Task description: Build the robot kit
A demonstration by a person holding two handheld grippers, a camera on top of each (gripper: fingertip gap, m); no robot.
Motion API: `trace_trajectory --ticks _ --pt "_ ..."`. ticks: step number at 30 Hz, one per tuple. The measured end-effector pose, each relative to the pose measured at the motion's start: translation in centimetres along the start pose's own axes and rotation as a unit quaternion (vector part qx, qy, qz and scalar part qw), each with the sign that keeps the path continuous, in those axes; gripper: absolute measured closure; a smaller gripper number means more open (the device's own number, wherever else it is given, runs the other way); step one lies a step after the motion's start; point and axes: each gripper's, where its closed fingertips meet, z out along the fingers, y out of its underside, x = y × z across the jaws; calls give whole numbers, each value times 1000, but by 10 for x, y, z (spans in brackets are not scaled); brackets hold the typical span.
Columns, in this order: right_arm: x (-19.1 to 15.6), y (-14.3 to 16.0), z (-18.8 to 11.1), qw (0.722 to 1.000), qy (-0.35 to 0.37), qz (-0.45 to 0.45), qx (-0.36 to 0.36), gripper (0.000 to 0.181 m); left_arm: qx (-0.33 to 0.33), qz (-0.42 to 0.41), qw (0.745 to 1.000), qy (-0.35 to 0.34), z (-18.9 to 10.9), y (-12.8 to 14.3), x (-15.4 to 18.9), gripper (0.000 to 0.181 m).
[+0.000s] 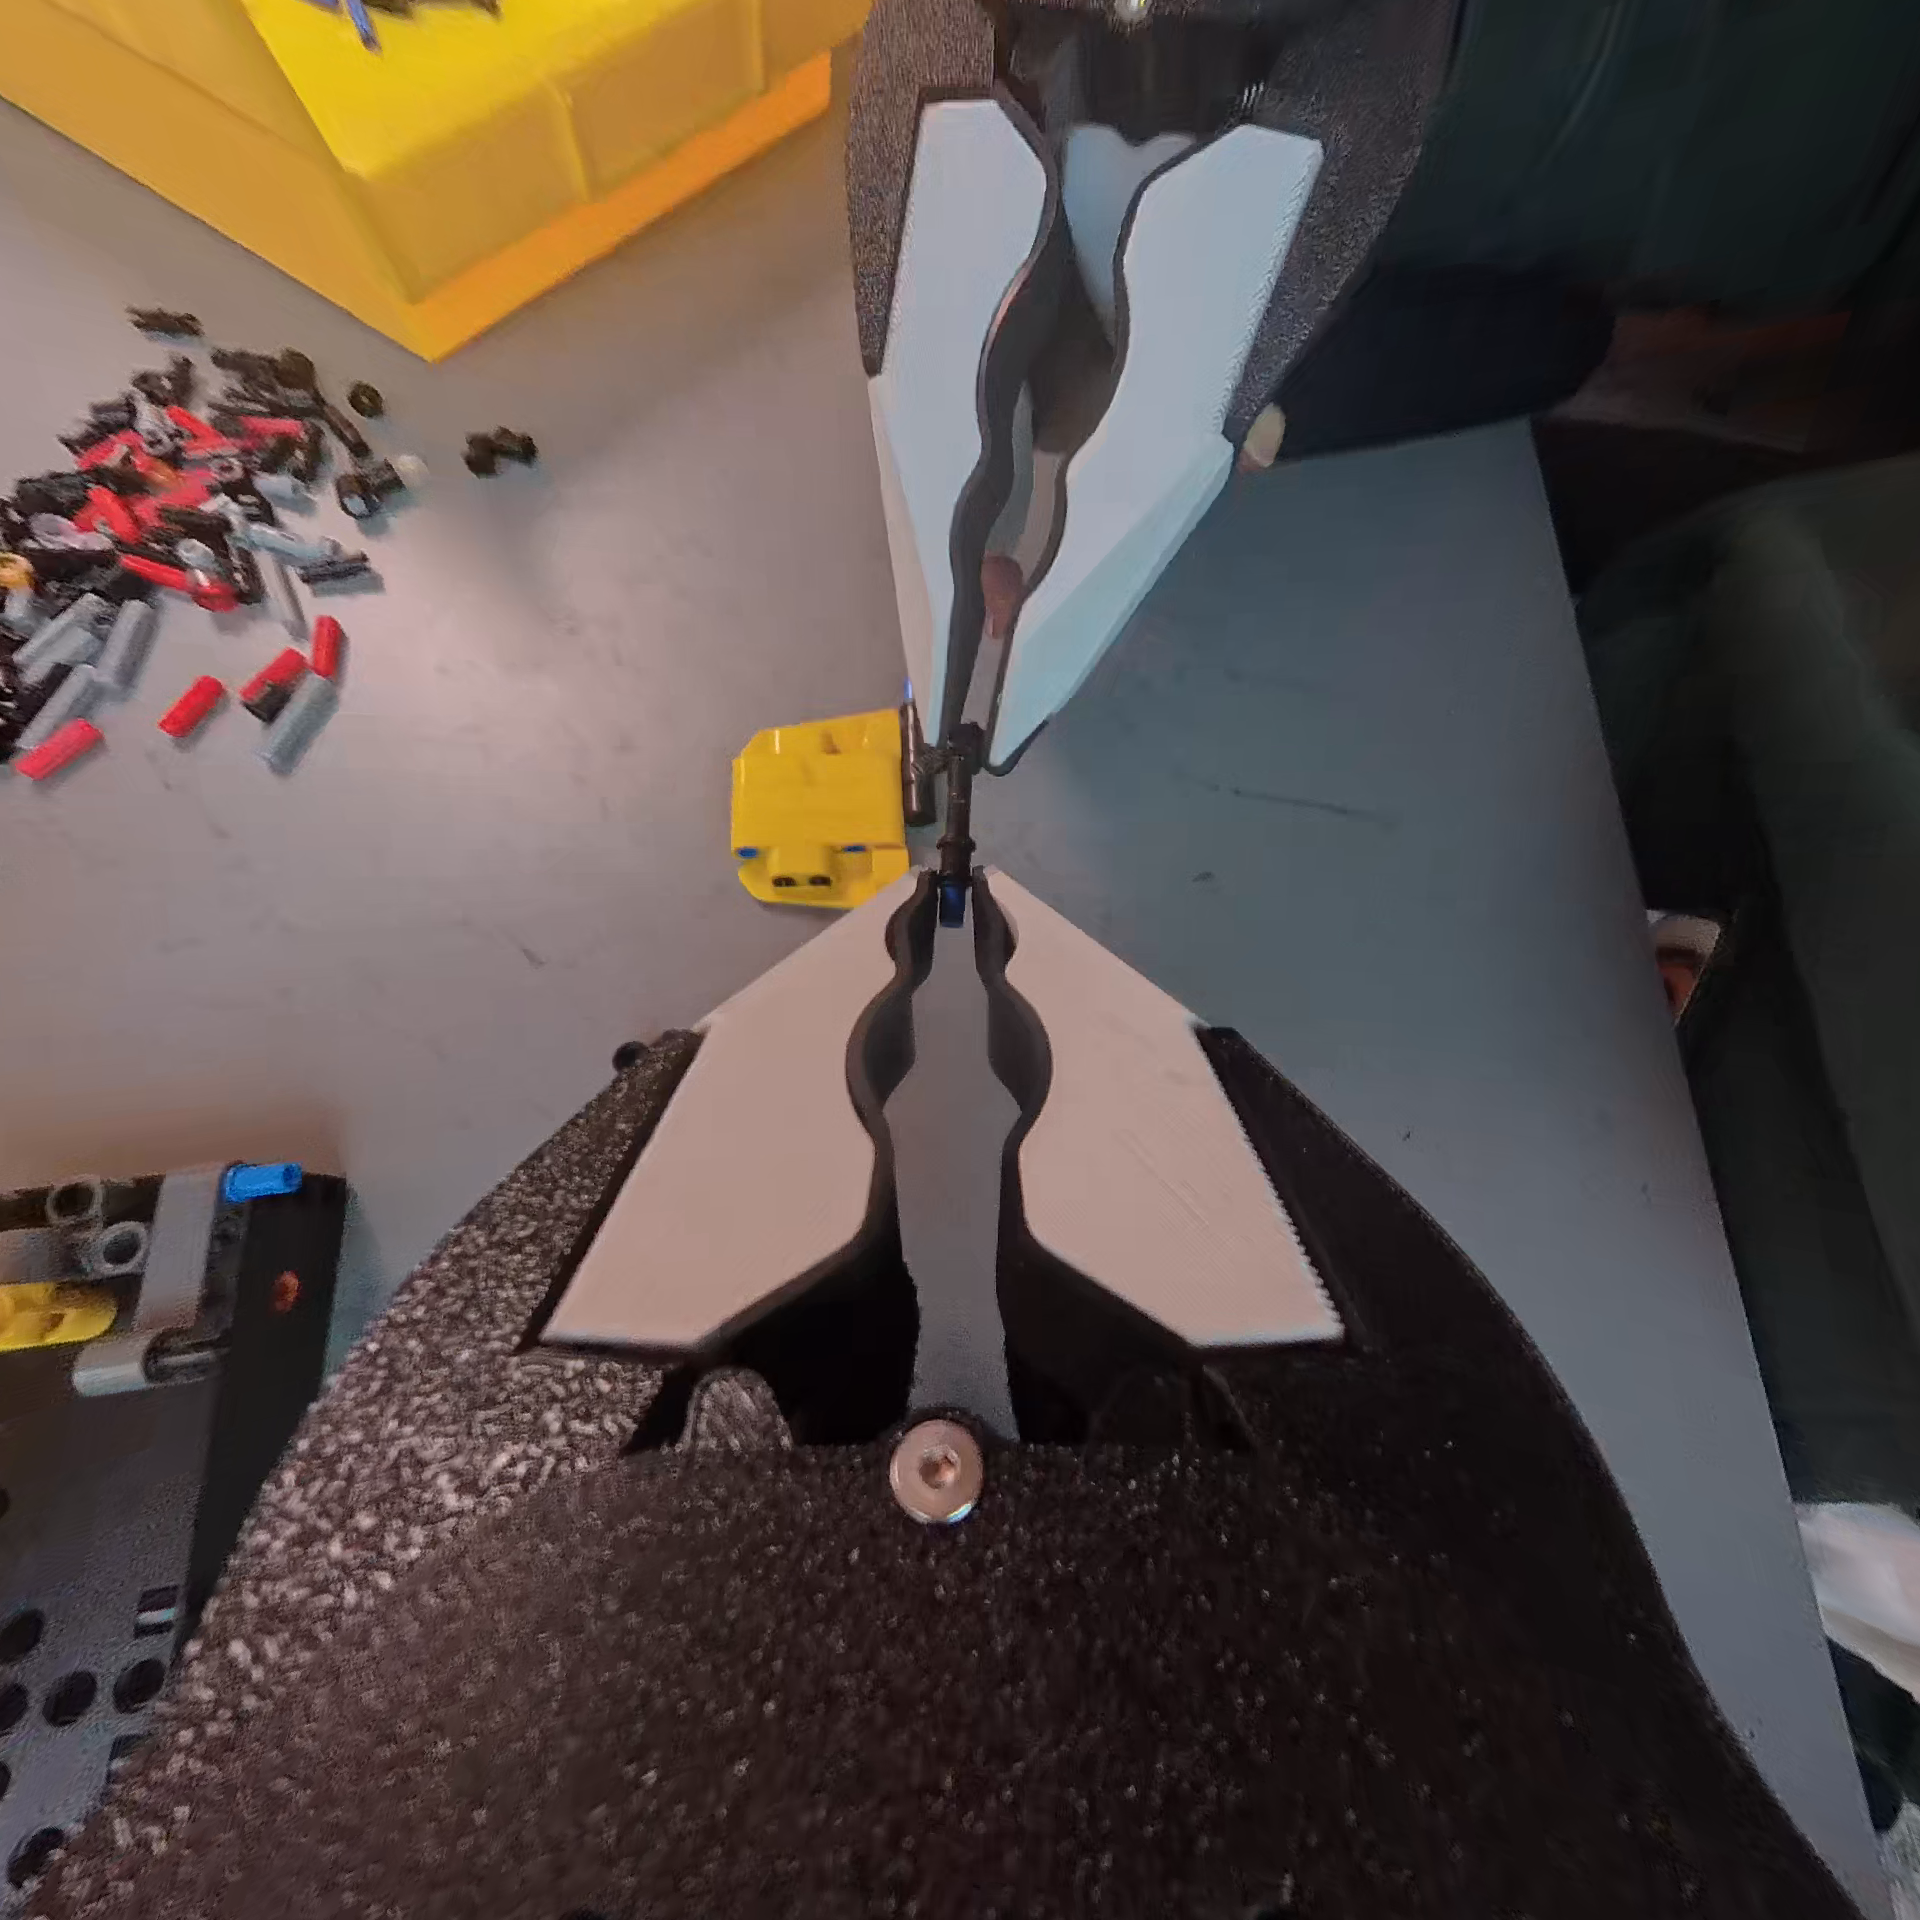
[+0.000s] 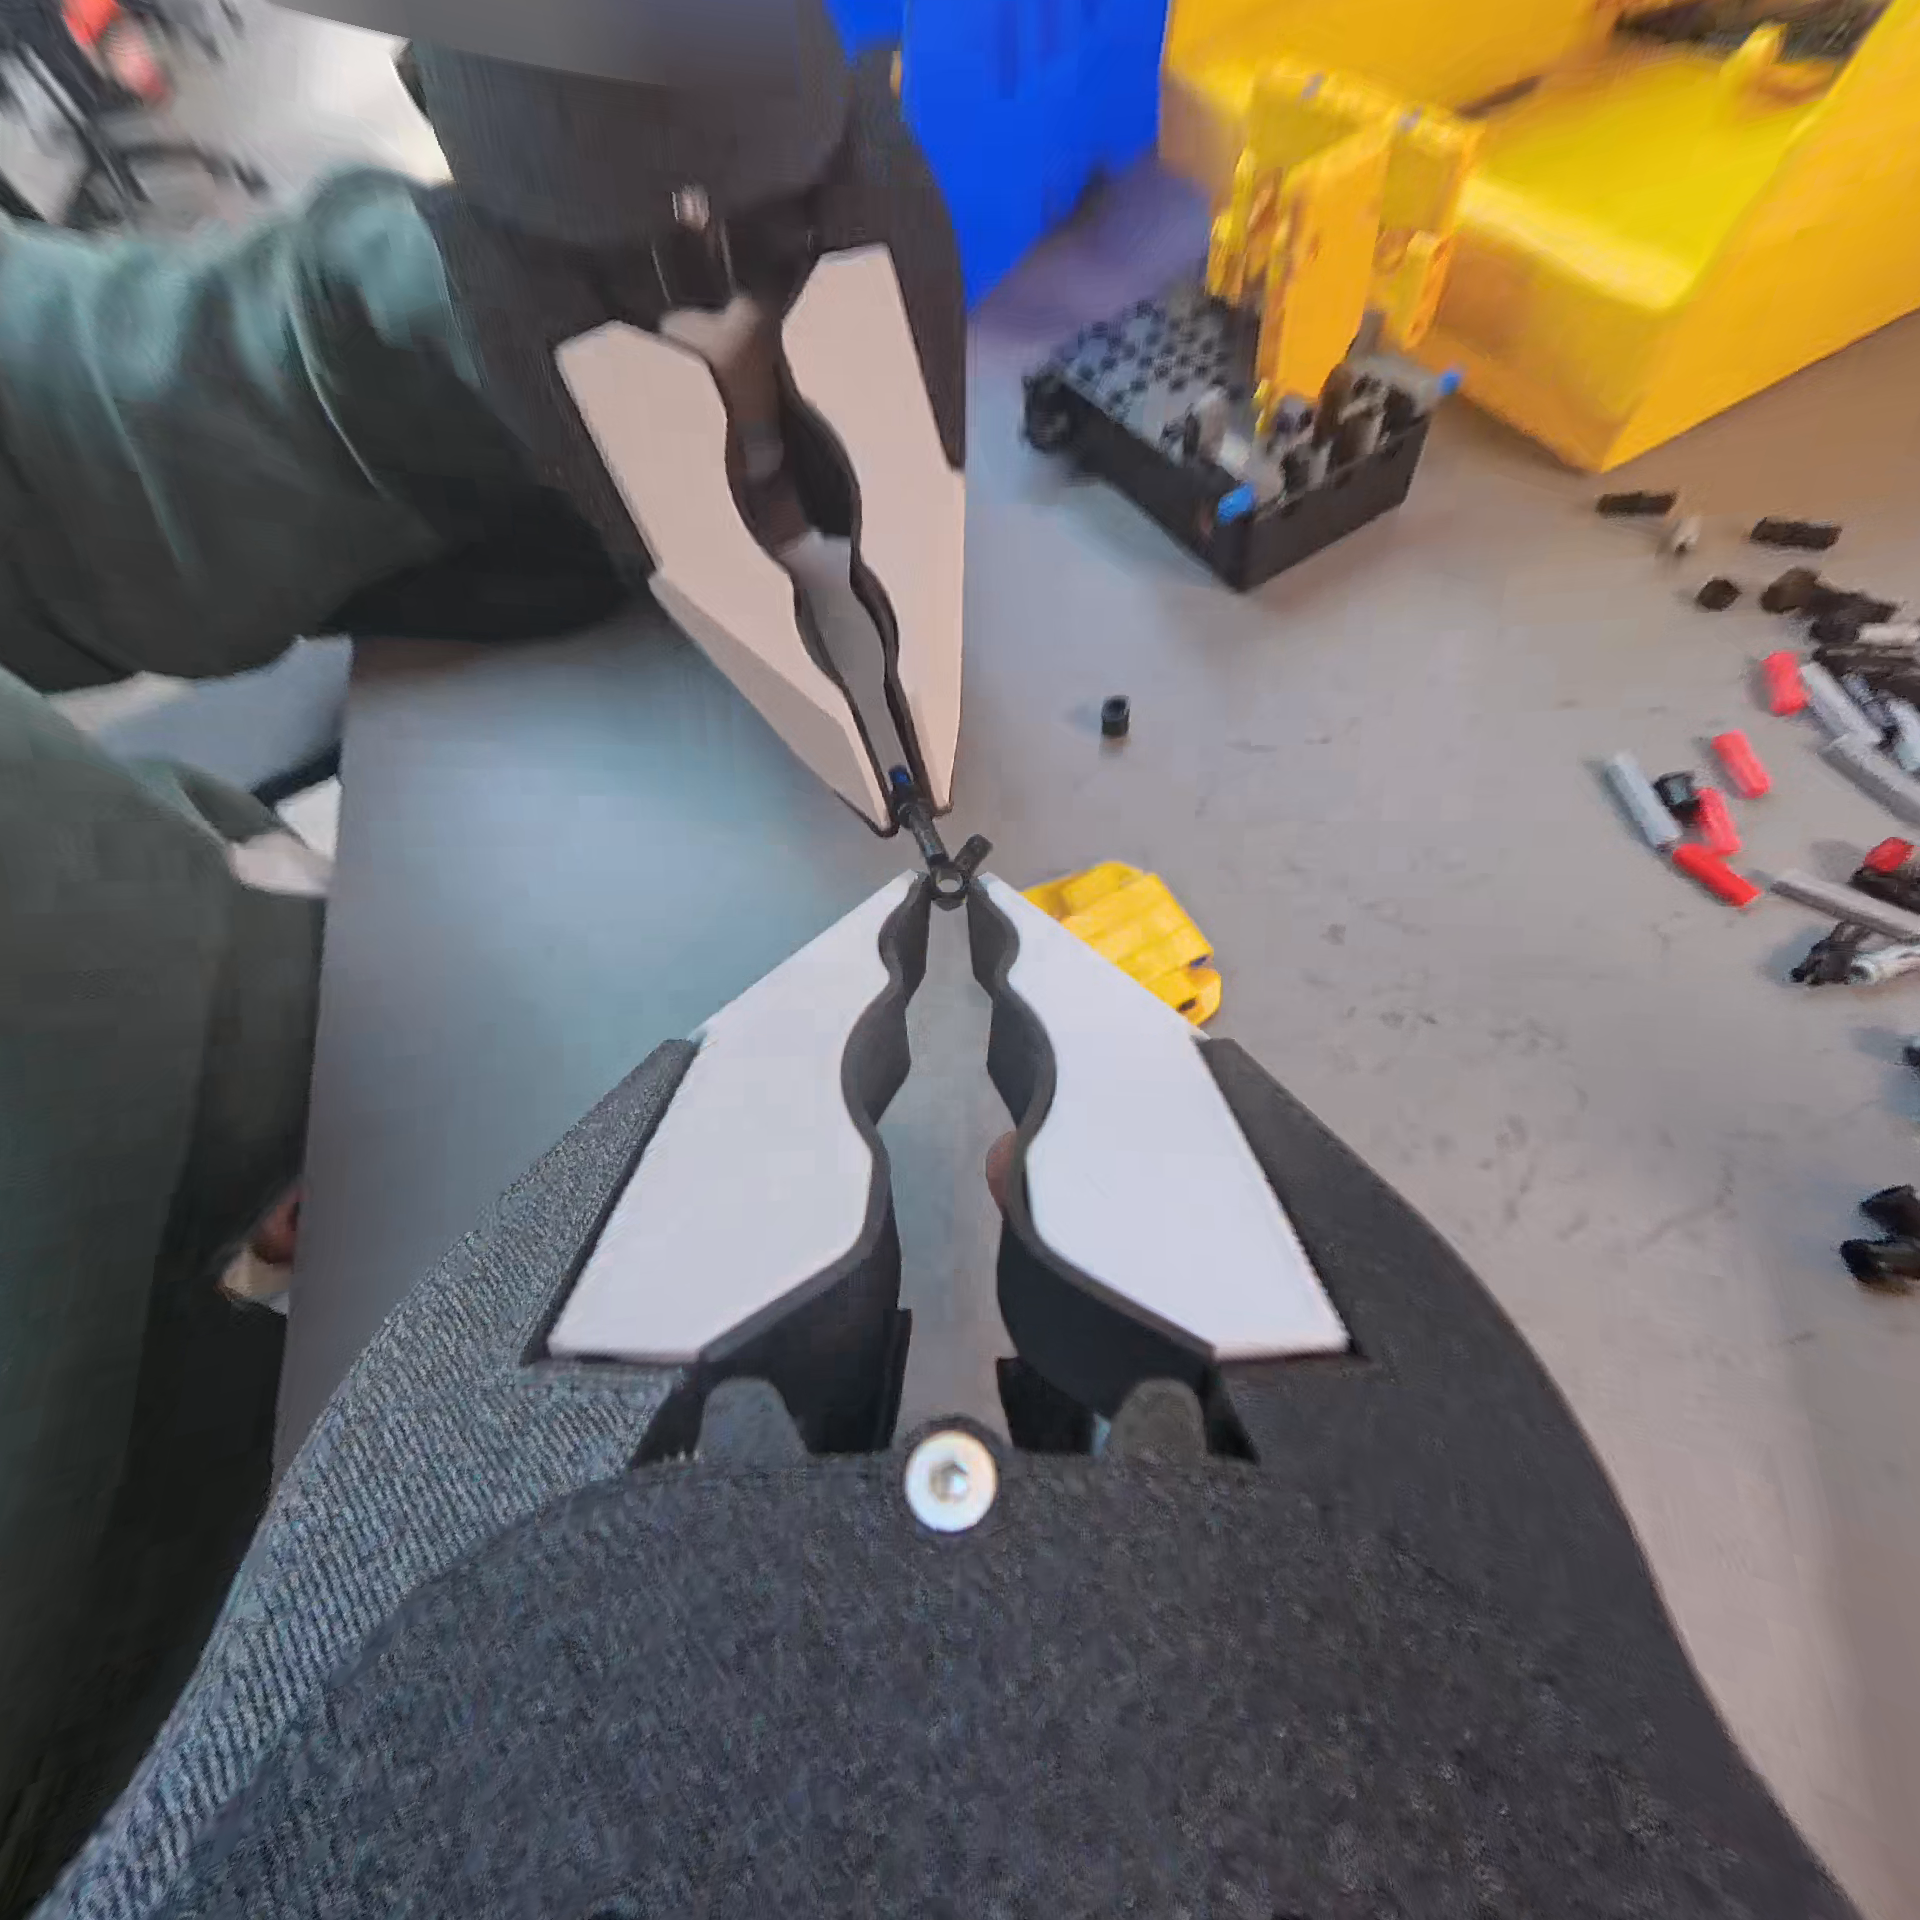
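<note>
My left gripper (image 1: 952,894) is shut on a small pin with a blue end and black shaft (image 1: 953,836). My right gripper (image 2: 948,888) is shut on a small black connector with a round hole (image 2: 950,883). The two grippers meet tip to tip a little above the grey table (image 1: 1299,831). The pin's black end touches the connector (image 1: 961,753). In the left wrist view the right gripper (image 1: 966,743) comes down from the top. In the right wrist view the left gripper (image 2: 912,808) comes in from the upper left. A yellow block (image 1: 816,810) lies on the table just beside the tips, also shown in the right wrist view (image 2: 1132,935).
A pile of loose red, grey and black pieces (image 2: 1818,748) lies to one side. A black and yellow assembly (image 2: 1247,447) stands by a yellow bin (image 2: 1558,208) and a blue bin (image 2: 1018,114). A small black bush (image 2: 1115,715) lies alone. A person's dark green sleeve (image 2: 208,416) is at the table edge. The right tips stand about 4 centimetres off the yellow block (image 1: 816,810).
</note>
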Motion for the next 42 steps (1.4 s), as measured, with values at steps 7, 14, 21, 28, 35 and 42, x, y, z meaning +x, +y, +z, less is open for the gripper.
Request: trace_trajectory --ticks 7,14,21,28,35,42 --pt "9 -74 -40 954 -86 121 261 175 189 -87 978 20 -33 -59 -7 176" --pt "3 -86 -39 927 -136 154 313 175 234 -125 963 50 -43 -71 -8 177" --pt "0 -83 -34 933 -145 142 297 175 224 -136 963 58 -40 -66 -9 177" --pt "0 -83 -36 930 -150 145 302 175 235 -151 957 74 -41 -68 -8 177" --pt "3 -83 -35 928 -149 153 307 175 247 -166 951 82 -44 -70 -9 177" --pt "6 -86 -38 917 -156 173 324 175 267 -189 940 96 -47 -74 -10 177"
